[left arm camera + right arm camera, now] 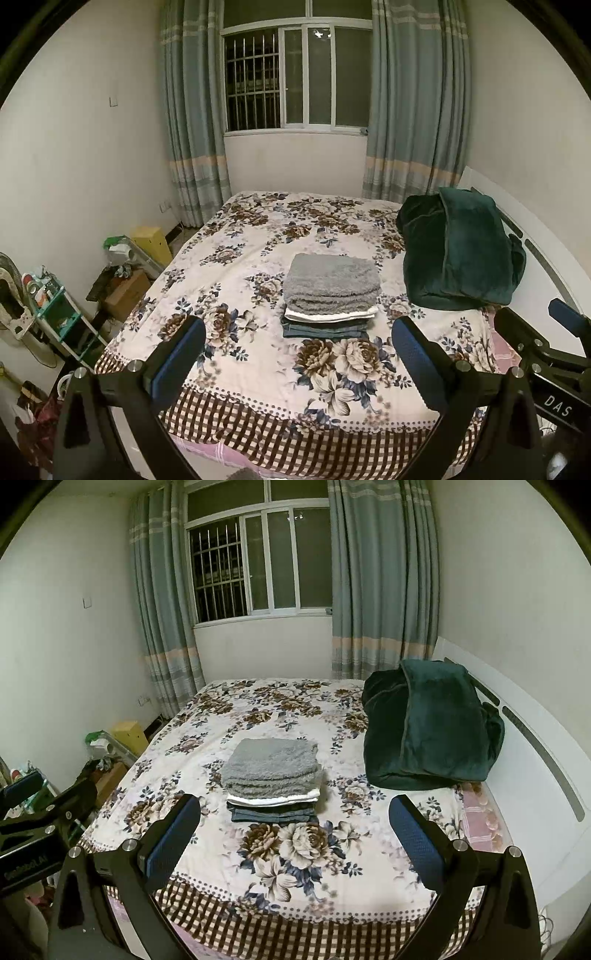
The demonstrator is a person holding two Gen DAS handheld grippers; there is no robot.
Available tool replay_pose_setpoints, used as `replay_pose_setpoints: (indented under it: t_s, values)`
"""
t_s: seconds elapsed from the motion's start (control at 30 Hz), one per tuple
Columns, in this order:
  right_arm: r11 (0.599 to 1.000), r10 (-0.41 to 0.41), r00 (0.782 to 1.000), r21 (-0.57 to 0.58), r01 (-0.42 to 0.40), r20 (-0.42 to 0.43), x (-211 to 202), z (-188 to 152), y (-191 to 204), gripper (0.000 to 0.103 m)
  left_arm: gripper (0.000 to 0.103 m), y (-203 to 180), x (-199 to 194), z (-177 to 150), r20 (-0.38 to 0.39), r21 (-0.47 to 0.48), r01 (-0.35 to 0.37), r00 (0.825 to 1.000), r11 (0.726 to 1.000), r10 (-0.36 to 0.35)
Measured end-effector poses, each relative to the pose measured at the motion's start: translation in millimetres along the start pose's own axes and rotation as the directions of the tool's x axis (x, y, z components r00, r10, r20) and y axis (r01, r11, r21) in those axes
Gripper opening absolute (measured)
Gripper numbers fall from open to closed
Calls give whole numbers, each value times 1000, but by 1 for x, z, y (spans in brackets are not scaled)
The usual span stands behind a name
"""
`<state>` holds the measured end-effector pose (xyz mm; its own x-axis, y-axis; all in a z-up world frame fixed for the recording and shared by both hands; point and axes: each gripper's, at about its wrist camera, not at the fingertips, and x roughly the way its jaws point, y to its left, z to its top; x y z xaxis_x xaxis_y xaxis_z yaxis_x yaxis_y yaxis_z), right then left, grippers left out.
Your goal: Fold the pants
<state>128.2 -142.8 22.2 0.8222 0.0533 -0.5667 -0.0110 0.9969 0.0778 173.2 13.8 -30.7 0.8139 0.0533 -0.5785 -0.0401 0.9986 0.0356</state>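
Nearest, in the left wrist view: left gripper [298, 354], black arms with blue pads, spread wide apart, nothing between the pads, nothing touched. Same in the right wrist view: right gripper [294, 830], jaws wide, empty, hanging over the near edge of the bed. Off to the side of each view, a bit of the other gripper's black frame, the two close together side by side. Under both: flowered bedspread [258, 243] with big brown and cream roses and a brown checked border [303, 439] along the near edge, pink sheet peeking out below. Plenty of bare bedspread between the pads and the clothes. A little farther in, near the middle of the bed: folded blue denim pants [325, 330] [273, 814] lying flat at the bottom of a neat stack, well clear of both grippers, straight ahead in the left view, a bit left of middle in the right view. On top of the pants: thin folded white cloth [330, 314], then fluffy folded grey blanket [332, 284]. Right of the stack, apart from it: lumpy dark green fleece blanket [461, 258] against the white headboard [535, 775]. Far end: blue-grey striped curtains [192, 129] beside a barred window [295, 77]. Left of the bed on the floor: cardboard boxes [127, 293] and clutter.
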Motion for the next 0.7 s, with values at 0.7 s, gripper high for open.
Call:
replay_pose_setpoints:
  t_s: [0.7]
  values:
    - [1000, -10, 1000, 18, 10, -14, -3, -7, 7, 103, 103, -3, -4, 8, 2, 1, 8, 1000, 1000, -8]
